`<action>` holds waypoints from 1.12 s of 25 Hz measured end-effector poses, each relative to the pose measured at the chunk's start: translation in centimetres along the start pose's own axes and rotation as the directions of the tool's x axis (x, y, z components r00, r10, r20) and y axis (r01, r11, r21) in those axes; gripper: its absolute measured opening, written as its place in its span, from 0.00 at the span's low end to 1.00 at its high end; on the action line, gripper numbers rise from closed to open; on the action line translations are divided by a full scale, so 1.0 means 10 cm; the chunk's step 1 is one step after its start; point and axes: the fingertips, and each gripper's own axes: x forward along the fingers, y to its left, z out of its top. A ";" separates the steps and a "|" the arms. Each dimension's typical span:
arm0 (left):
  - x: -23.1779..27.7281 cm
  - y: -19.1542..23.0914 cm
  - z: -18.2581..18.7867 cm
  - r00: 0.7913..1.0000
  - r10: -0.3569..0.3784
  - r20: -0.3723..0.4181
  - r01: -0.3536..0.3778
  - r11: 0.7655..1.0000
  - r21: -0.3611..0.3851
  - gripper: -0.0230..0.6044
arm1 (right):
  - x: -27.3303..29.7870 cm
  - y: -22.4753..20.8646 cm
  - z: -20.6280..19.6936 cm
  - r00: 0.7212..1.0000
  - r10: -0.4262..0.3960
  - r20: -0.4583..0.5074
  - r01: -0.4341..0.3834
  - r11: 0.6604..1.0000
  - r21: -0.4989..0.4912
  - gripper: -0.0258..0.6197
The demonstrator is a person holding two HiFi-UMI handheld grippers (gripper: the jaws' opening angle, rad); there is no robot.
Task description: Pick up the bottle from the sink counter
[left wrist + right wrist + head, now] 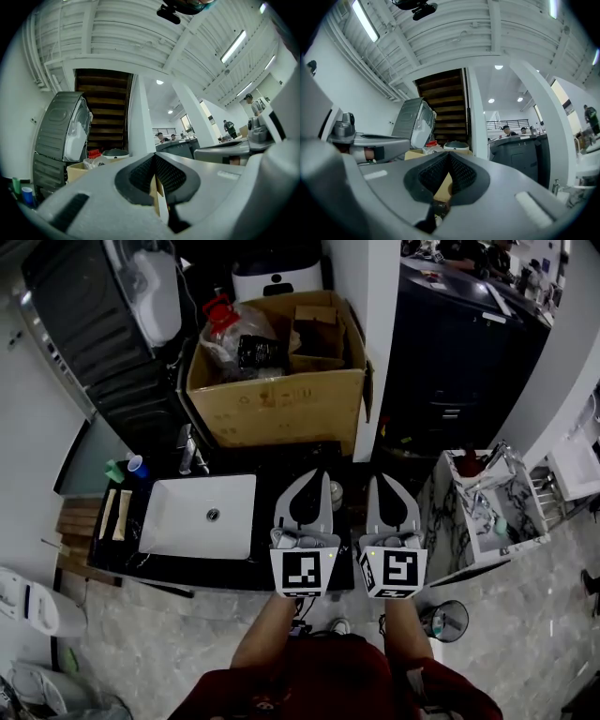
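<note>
Though empty, left gripper (316,475) near bottle (336,494)

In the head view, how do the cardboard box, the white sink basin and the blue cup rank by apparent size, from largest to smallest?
1. cardboard box, clearly largest.
2. white sink basin.
3. blue cup, by far smallest.
Their distances from the camera are unclear, so the box-basin gap may mislead.
</note>
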 end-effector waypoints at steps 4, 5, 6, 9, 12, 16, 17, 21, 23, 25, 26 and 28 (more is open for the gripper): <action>0.16 0.02 -0.13 0.999 -0.001 -0.040 0.000 1.000 -0.011 0.04 | 0.14 -0.07 -0.07 1.000 0.007 -0.012 -0.007 1.000 0.002 0.04; 0.20 0.05 -0.16 0.999 0.000 -0.042 -0.001 1.000 -0.013 0.04 | 0.18 -0.07 -0.09 1.000 0.007 -0.015 -0.007 1.000 0.000 0.04; 0.23 0.09 -0.18 0.999 0.001 -0.039 -0.001 1.000 -0.012 0.04 | 0.23 -0.07 -0.10 1.000 0.007 -0.017 -0.007 1.000 -0.002 0.04; 0.32 0.15 -0.27 0.999 -0.010 -0.041 0.009 1.000 -0.015 0.04 | 0.35 -0.08 -0.16 1.000 -0.003 -0.025 0.003 1.000 -0.007 0.04; 0.40 0.22 -0.31 0.999 -0.023 -0.040 0.022 1.000 -0.022 0.04 | 0.47 -0.07 -0.17 1.000 -0.013 -0.028 0.012 1.000 -0.017 0.04; 0.48 0.32 -0.30 1.000 -0.028 -0.014 0.028 0.999 -0.027 0.04 | 0.59 -0.03 -0.17 1.000 -0.018 -0.024 0.017 1.000 -0.024 0.04; 0.50 0.34 -0.31 0.999 -0.030 -0.012 0.029 0.999 -0.029 0.04 | 0.61 -0.02 -0.18 1.000 -0.019 -0.025 0.018 1.000 -0.025 0.04; 0.54 0.39 -0.35 0.999 -0.038 -0.016 0.037 0.999 -0.035 0.04 | 0.68 0.00 -0.23 0.999 -0.024 -0.035 0.023 0.999 -0.024 0.04; 0.54 0.41 -0.41 0.998 -0.044 -0.038 0.042 0.998 -0.039 0.04 | 0.71 0.01 -0.25 0.999 -0.029 -0.036 0.029 0.999 -0.022 0.04; 0.55 0.44 -0.43 0.998 -0.045 -0.038 0.043 0.998 -0.042 0.04 | 0.74 0.02 -0.26 0.999 -0.032 -0.037 0.032 0.999 -0.020 0.04; 0.56 0.45 -0.45 0.998 -0.045 -0.043 0.043 0.998 -0.043 0.04 | 0.76 0.02 -0.27 0.999 -0.033 -0.039 0.032 0.999 -0.020 0.04; 0.58 0.48 -0.50 0.997 -0.046 -0.056 0.043 0.998 -0.047 0.04 | 0.79 0.02 -0.30 0.998 -0.034 -0.045 0.033 0.999 -0.021 0.04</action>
